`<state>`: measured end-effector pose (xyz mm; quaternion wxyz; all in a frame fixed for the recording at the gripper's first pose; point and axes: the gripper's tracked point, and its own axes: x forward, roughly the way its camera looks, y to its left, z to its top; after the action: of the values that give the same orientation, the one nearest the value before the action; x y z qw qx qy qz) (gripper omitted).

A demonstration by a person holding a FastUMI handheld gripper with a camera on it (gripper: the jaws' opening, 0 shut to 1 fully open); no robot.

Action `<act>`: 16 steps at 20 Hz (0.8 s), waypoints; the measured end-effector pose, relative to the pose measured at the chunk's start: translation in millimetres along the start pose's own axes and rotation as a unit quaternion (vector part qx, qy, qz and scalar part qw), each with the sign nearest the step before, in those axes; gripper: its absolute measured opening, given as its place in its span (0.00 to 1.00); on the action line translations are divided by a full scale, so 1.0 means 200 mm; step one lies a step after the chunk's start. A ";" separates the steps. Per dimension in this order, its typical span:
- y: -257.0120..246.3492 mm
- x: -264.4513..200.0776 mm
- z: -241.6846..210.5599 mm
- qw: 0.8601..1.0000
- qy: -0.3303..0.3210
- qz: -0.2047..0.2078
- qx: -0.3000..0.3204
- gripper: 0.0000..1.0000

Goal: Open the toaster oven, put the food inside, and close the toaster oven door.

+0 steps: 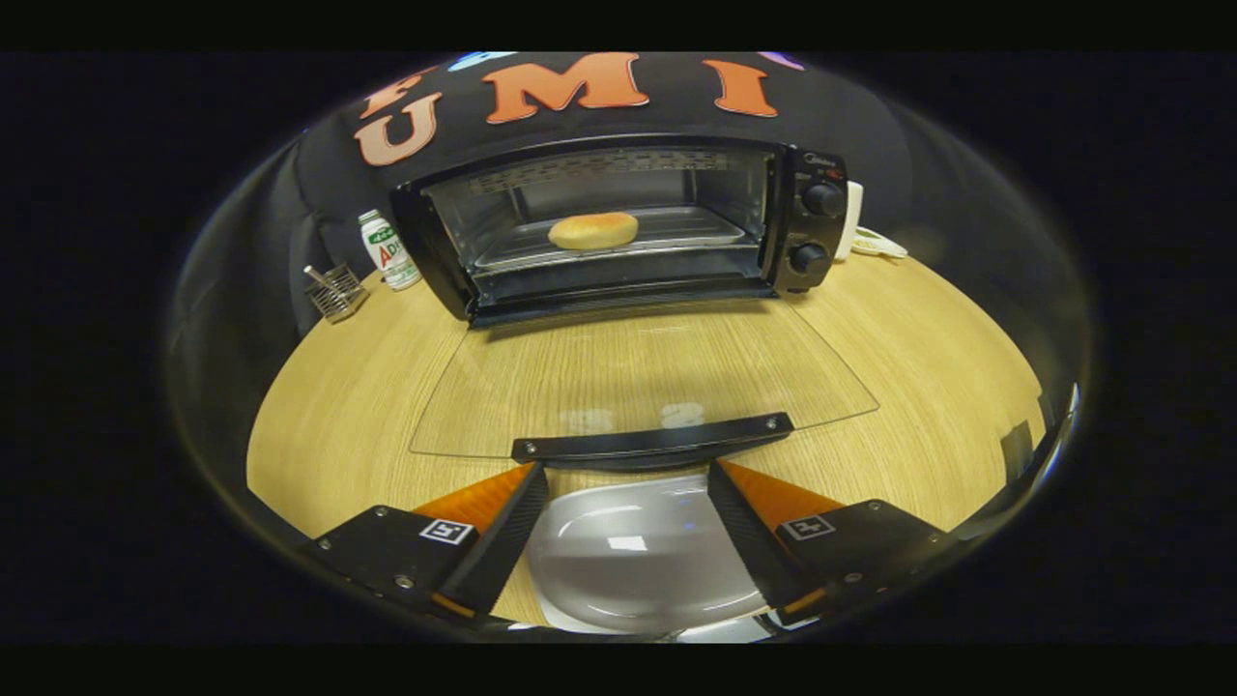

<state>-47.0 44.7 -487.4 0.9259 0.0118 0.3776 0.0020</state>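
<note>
Inside toaster oven point(618, 227): bun point(593, 230) | beyond spread gripper point(628, 476) | door point(638, 382) down

The plate point(638, 556) between the tongs point(626, 503) was cut off at 6 o'clock; the white cable point(877, 244) ran behind the toaster oven point(817, 227).
</note>
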 end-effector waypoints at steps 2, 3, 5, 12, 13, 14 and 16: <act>0.01 -0.03 0.02 1.000 -0.004 0.002 0.003 0.99; 0.01 -0.05 0.05 1.000 -0.010 0.002 0.004 0.99; 0.00 -0.08 0.08 1.000 -0.019 0.004 0.010 1.00; 0.01 -0.21 0.34 0.997 -0.073 0.007 0.021 1.00; 0.01 -0.22 0.39 0.996 -0.083 0.007 0.021 1.00; 0.01 -0.23 0.43 0.996 -0.092 0.008 0.021 0.99; 0.02 -0.25 0.52 0.994 -0.107 0.007 0.020 0.99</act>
<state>-10.8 46.5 -378.6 0.9605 0.0332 0.2762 -0.0001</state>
